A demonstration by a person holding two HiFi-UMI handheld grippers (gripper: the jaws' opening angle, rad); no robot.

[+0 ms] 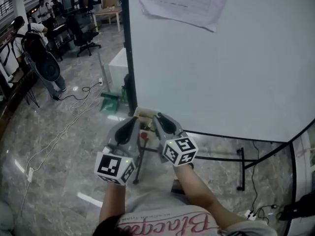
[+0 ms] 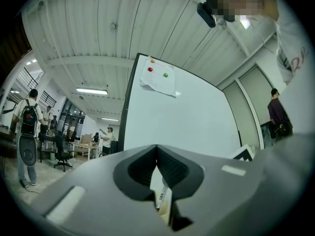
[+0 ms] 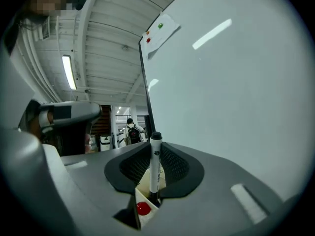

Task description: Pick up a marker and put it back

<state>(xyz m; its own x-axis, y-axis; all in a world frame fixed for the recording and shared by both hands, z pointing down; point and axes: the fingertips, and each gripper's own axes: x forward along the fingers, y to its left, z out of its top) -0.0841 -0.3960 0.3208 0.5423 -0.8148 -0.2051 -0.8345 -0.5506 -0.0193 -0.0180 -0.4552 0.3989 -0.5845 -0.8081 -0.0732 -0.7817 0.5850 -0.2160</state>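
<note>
Right tongs [image 3: 154, 151] first: jaws clamped on the marker [image 3: 155, 171], pads squeezing its white barrel from both sides. The marker is bolt upright, with its black cap poking out at twelve o'clock. Its lower end sits down in a small cream box [image 3: 143, 183]. At seven o'clock from that foot there's a round red thing [image 3: 143, 208] tucked in the box's front corner.

Over to the left tongs [image 2: 157, 149]: tips together, nothing pinched between them. Through the notch under the tips a printed white barrel [image 2: 162, 198] shows beyond the jaws. Same marker or another one, I can't tell.

From the head view the pair sit side by side, left at nine o'clock, right at three. Both noses aim at the box at twelve, near the lower left corner of the whiteboard [image 1: 221, 63]. The board fills the upper right, with a paper sheet [image 1: 182, 1] hanging at its top. Black stand legs [image 1: 241, 168] run off at four o'clock over a glossy stone floor [image 1: 59, 146]. Well apart at ten o'clock there's a person with a black backpack [image 1: 37, 53], and an office chair [image 1: 87, 37] at eleven.
</note>
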